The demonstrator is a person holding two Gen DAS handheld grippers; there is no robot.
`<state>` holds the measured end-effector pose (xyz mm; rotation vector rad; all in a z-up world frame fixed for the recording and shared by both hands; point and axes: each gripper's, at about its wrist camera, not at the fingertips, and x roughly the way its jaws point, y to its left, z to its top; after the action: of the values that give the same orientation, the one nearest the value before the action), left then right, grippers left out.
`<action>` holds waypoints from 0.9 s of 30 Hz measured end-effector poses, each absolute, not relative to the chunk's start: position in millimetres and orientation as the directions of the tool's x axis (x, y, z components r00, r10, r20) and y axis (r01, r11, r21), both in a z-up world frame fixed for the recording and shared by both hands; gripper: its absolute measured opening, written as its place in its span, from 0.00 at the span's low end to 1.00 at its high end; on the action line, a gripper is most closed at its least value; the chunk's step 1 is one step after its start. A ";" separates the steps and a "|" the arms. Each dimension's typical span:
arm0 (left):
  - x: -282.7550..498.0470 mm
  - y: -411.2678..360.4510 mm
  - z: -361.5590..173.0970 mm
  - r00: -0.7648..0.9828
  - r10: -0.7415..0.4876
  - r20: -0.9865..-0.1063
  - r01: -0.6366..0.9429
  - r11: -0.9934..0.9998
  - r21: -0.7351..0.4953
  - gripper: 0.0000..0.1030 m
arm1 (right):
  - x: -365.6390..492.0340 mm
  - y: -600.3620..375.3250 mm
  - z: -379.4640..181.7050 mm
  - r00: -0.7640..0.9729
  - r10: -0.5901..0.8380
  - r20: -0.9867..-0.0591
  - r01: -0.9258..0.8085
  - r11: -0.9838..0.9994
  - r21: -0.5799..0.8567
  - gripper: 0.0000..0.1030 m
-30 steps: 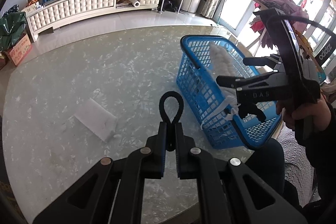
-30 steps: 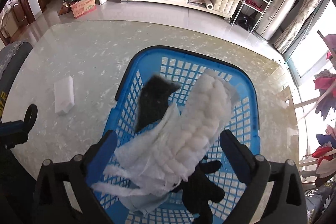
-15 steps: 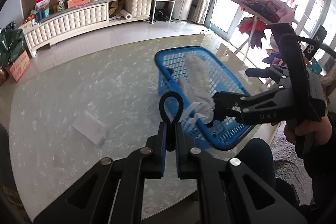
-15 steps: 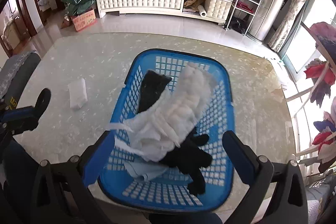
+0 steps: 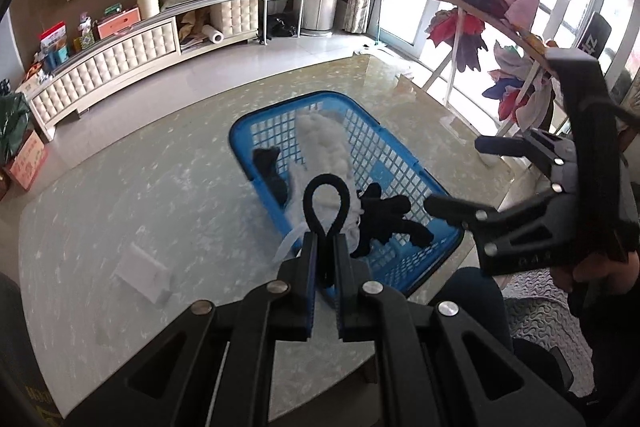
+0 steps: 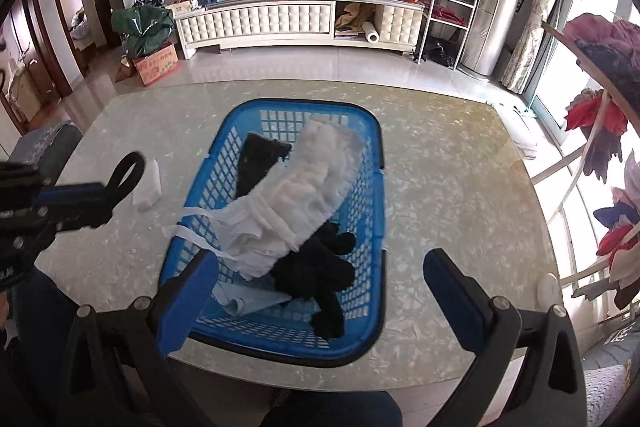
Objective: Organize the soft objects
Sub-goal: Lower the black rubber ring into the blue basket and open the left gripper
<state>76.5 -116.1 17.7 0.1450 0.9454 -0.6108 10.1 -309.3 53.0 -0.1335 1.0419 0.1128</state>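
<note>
Carrying the black hair tie [image 5: 323,205] clamped in your left gripper [image 5: 325,259], bring it over the blue basket [image 6: 372,187] before letting go; white padding [image 6: 304,187] and what looks like a black glove [image 6: 320,275] already lie inside. Your right gripper [image 6: 320,267] hangs with fingers wide apart, empty. The white block [image 5: 142,273] waits on the table [image 6: 460,187].

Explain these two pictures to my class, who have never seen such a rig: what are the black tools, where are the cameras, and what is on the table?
A person holds a hand-held gripper in each hand, each carrying a fisheye camera looking along its fingers. The left gripper is shut on a black loop. The right gripper is open and empty. On the table stands a blue basket holding a white cloth and black items. A white block lies beside it.
</note>
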 end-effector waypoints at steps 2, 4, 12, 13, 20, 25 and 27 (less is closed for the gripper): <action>82.3 -125.0 15.3 0.424 -0.420 -0.803 0.557 0.820 -0.135 0.06 | 11.3 -316.4 48.0 0.493 0.035 -0.869 -0.148 0.988 -0.044 1.00; 90.1 -136.2 11.5 0.416 -0.408 -0.813 0.563 0.817 -0.122 0.06 | 11.0 -323.3 44.8 0.488 0.036 -0.872 -0.140 0.989 -0.037 1.00; 107.9 -176.5 -5.6 0.368 -0.389 -0.844 0.607 0.789 -0.099 0.06 | 16.2 -340.7 30.8 0.475 0.022 -0.880 -0.110 0.993 -0.035 1.00; 109.3 -180.3 -7.6 0.360 -0.390 -0.848 0.611 0.785 -0.102 0.06 | 16.9 -341.5 29.2 0.471 0.024 -0.882 -0.106 0.994 -0.030 1.00; 123.4 -215.5 -32.9 0.285 -0.411 -0.866 0.650 0.747 -0.141 0.06 | 20.0 -354.7 15.5 0.447 0.047 -0.893 -0.086 0.996 0.009 1.00; 129.9 -232.8 -55.0 0.234 -0.407 -0.883 0.661 0.732 -0.162 0.07 | 18.3 -359.0 13.0 0.437 0.057 -0.898 -0.074 0.997 0.027 1.00; 131.9 -235.2 -61.0 0.204 -0.421 -0.884 0.657 0.728 -0.195 0.09 | 17.3 -360.2 12.2 0.435 0.066 -0.898 -0.082 0.996 0.033 1.00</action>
<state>131.9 -235.2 -61.0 0.2444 1.1375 -0.7620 17.3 -360.2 12.2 -0.0162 1.1170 0.0920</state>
